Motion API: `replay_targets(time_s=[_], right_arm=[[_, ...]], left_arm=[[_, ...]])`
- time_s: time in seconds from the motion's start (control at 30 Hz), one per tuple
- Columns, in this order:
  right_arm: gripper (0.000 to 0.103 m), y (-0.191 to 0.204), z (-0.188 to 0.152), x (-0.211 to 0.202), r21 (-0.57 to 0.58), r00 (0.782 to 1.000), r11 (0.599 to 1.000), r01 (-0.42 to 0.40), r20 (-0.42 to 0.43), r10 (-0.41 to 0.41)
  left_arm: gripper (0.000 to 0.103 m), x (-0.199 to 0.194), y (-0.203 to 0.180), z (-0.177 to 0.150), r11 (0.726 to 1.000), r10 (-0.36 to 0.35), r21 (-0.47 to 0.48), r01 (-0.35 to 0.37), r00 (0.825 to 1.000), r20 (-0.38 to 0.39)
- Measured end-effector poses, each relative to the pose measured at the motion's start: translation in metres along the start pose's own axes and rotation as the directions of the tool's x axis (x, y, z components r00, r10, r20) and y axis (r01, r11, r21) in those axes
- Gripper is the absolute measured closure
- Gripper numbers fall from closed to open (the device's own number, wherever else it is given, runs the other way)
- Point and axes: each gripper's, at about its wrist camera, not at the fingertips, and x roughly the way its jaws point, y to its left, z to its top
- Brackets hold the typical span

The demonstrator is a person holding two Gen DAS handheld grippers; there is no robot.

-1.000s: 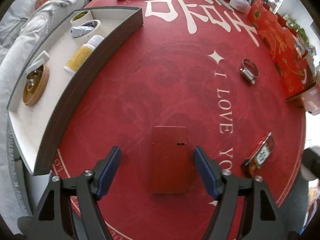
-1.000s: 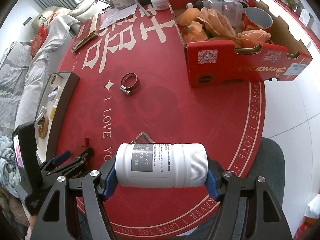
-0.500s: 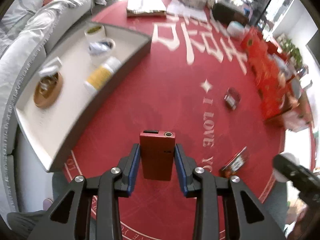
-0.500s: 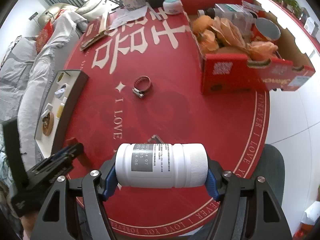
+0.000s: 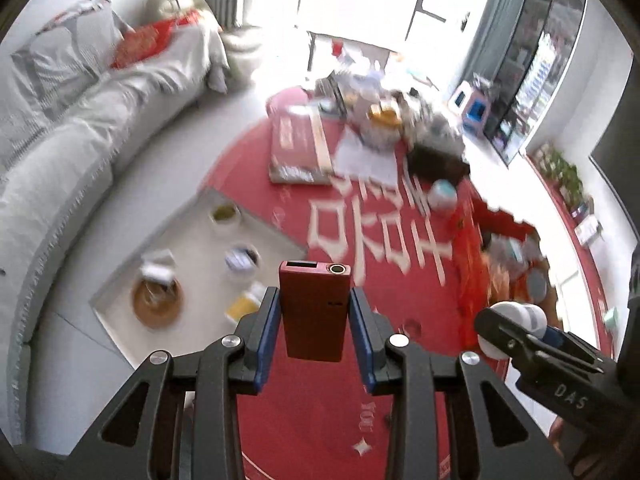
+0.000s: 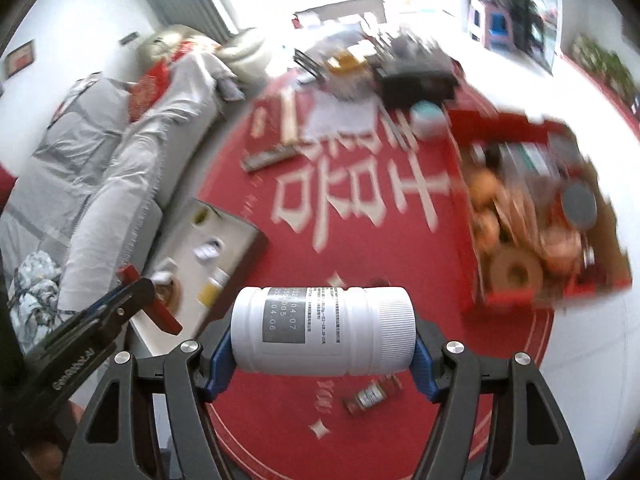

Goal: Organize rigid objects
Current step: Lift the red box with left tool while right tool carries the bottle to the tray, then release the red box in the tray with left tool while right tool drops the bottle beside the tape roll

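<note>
My left gripper (image 5: 315,332) is shut on a flat dark-red box (image 5: 315,309) and holds it upright, high above the red round table (image 5: 384,304). My right gripper (image 6: 322,346) is shut on a white pill bottle (image 6: 322,330), held sideways above the table. The white tray (image 5: 192,276) with grey walls lies below and left, with a wooden disc (image 5: 156,305), tape rolls and a yellow bottle (image 5: 244,304) in it. The tray also shows in the right wrist view (image 6: 224,236). Each gripper shows in the other's view.
A red cardboard box (image 6: 540,240) full of items sits at the table's right. A small packet (image 6: 370,396) lies near the front edge. Books, papers and a round jar (image 5: 442,194) crowd the far side. A grey sofa (image 5: 60,152) stands left.
My left gripper closed on the dark-red box and lifted it off the table. Both grippers have risen and tilted up, so the room shows.
</note>
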Motion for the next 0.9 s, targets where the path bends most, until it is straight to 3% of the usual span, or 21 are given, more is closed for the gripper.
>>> replay_targets(time_s=[0.17, 0.33, 0.67, 0.9], right_arm=[[0.032, 0.037, 0.028, -0.007, -0.071, 0.998, 0.997, -0.040, 0.043, 0.043], [0.032, 0.076, 0.057, -0.004, -0.134, 0.994, 0.987, -0.084, 0.058, 0.092], [0.032, 0.145, 0.074, 0.069, -0.220, 0.989, 0.965, -0.142, -0.059, 0.132], [0.032, 0.158, 0.060, 0.134, -0.223, 0.978, 0.965, -0.139, -0.183, 0.099]], left_arm=[[0.066, -0.021, 0.029, 0.026, 0.996, 0.078, -0.042, -0.074, 0.994, 0.078], [0.066, -0.025, 0.063, 0.043, 0.981, 0.178, -0.097, -0.168, 0.977, 0.117], [0.066, 0.047, 0.114, 0.031, 0.948, 0.275, -0.167, -0.271, 0.962, -0.002], [0.066, 0.098, 0.139, 0.015, 0.933, 0.288, -0.196, -0.302, 0.953, -0.098]])
